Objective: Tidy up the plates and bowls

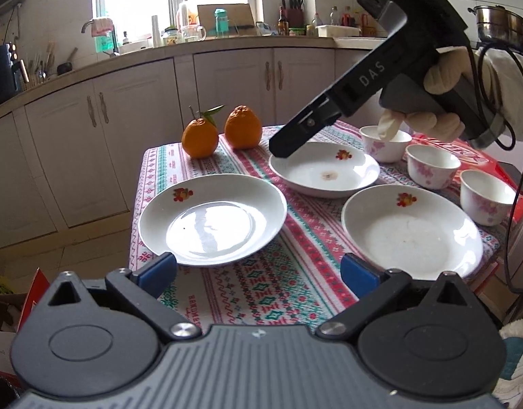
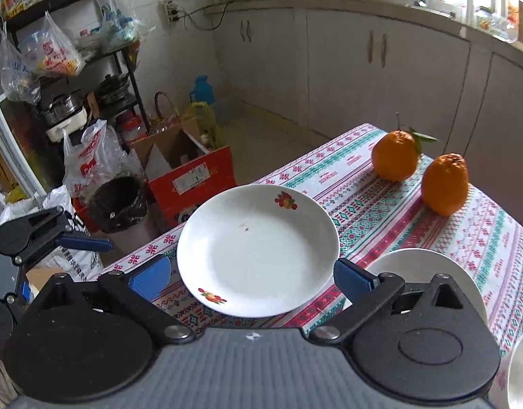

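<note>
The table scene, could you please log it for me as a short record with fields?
plates: three white, unstacked; near-left, far middle, near-right
bowls: three floral, separate, in a row on the right
oranges: two at the far edge
right gripper: open, over the far plate's rim
left gripper: open, holding nothing
stacking: not yet begun

Three white plates point(image 1: 212, 220) point(image 1: 324, 170) point(image 1: 411, 231) are counted ahead of the left jaws, three small floral bowls point(image 1: 384, 143) point(image 1: 432, 165) point(image 1: 486, 201) to their right, and two oranges point(image 1: 200, 136) point(image 1: 242, 127) beyond.
</note>
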Motion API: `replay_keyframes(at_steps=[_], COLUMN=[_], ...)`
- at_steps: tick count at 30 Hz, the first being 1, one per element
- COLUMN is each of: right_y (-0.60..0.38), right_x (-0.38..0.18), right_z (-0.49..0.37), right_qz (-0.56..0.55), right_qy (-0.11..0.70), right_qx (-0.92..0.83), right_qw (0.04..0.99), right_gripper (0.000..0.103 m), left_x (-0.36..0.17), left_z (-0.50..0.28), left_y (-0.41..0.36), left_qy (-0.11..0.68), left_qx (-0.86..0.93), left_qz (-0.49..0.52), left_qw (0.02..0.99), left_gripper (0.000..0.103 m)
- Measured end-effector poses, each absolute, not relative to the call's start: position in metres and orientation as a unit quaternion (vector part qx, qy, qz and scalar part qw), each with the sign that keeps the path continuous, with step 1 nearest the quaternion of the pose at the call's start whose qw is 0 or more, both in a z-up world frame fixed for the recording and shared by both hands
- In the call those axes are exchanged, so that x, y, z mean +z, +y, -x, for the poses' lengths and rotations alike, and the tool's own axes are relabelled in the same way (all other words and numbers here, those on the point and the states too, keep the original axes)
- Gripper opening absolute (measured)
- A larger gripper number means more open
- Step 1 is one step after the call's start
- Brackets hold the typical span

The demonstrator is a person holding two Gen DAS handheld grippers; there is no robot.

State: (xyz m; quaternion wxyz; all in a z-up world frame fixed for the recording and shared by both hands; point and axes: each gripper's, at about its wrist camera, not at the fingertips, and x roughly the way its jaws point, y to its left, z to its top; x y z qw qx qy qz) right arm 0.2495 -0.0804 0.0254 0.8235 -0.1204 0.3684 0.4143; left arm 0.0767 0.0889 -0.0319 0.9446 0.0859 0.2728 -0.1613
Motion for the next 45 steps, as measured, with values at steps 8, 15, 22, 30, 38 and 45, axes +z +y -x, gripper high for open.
replay_keyframes(at_steps=[8, 15, 22, 30, 38, 45], right_y=[-0.131, -0.189, -0.23, -0.235, -0.234, -0.235], right_x=[0.026, 0.003, -0.022, -0.041, -0.054, -0.06], right_z=[-0.21, -0.194, -0.192, -0.202, -0.219, -0.231], right_qz=[0.085, 0.058, 0.025, 0.02, 0.015, 0.006], right_qy=[0.364, 0.41, 0.461, 0.496, 0.527, 0.541], right_qx=[0.372, 0.305, 0.269, 0.269, 0.275, 0.284], right_qw=[0.85, 0.858, 0.845, 0.825, 0.804, 0.792], right_gripper=[0.103, 0.103, 0.103, 0.101, 0.087, 0.08], left_x=[-0.043, -0.059, -0.078, -0.088, -0.092, -0.093], left_z=[-0.066, -0.066, -0.073, -0.08, -0.085, -0.087], left_y=[0.065, 0.035, 0.003, -0.014, -0.017, -0.019], left_qy=[0.283, 0.294, 0.31, 0.318, 0.321, 0.323], left_qx=[-0.202, -0.264, -0.318, -0.339, -0.344, -0.348], left_qz=[-0.093, -0.108, -0.136, -0.131, -0.121, -0.116], left_qw=[0.933, 0.912, 0.886, 0.876, 0.874, 0.872], left_gripper=[0.102, 0.102, 0.102, 0.102, 0.102, 0.099])
